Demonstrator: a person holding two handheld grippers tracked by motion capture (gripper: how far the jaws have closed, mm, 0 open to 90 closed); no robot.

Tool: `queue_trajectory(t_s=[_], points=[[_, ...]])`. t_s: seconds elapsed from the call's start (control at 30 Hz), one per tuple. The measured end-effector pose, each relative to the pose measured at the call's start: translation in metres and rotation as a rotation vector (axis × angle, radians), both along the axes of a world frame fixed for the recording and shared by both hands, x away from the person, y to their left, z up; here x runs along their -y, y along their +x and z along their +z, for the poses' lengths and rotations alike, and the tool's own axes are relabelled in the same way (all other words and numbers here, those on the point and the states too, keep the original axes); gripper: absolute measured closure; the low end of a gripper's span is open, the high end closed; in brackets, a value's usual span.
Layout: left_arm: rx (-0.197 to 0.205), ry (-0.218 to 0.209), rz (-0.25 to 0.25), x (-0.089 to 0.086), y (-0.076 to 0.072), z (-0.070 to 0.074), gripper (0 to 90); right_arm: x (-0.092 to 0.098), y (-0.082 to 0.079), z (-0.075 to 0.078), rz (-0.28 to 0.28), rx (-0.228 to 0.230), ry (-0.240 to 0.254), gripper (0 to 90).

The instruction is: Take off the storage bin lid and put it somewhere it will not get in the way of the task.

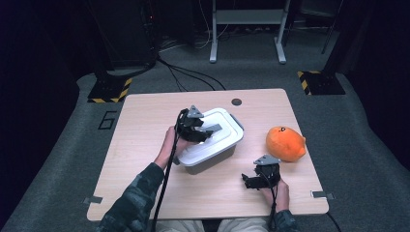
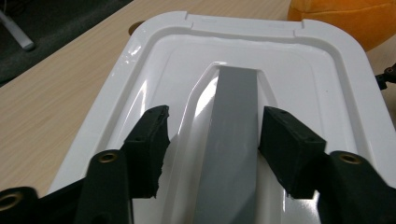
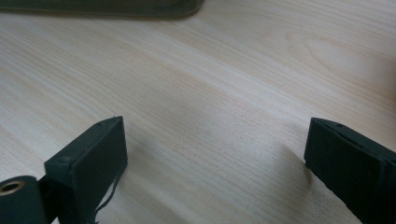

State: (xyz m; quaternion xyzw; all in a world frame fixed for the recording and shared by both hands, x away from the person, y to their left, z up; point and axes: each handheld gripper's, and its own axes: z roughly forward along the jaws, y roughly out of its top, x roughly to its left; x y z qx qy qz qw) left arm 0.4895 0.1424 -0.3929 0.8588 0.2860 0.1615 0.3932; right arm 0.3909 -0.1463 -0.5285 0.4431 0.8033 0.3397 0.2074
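White box [image 1: 212,145], lid [image 2: 233,51] on, contents hidden

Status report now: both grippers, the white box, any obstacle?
Left gripper jaws astride grey handle of white plastic lidded box, left gap remains. Right gripper open above bare wooden table. Orange plush toy stands apart.

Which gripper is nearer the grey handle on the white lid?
Left. The left gripper straddles the grey handle on the white lid; the right gripper rests on the table, clear of the box.

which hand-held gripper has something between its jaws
The left hand-held gripper: its jaws straddle the grey handle on the white lid. The right hand-held gripper has bare table between its jaws.
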Motion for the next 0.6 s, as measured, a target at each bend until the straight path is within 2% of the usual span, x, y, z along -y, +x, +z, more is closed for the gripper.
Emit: queue_trajectory(t_s=[0.17,0.43,0.6], points=[[-0.023,-0.016,-0.032,-0.0003,0.0002,-0.0009,63.0,0.0002,0.0002,0.0000,0.000,-0.002,0.001,5.2],[-0.015,-0.006,-0.066,-0.0007,-0.0008,0.0014,66.3,0.0004,0.0005,-0.0001,-0.001,0.003,0.000,5.4],[0.002,-0.027,-0.065,-0.0032,-0.0027,0.0076,66.3,0.0004,0.0005,-0.0001,-0.001,0.003,0.000,5.3]])
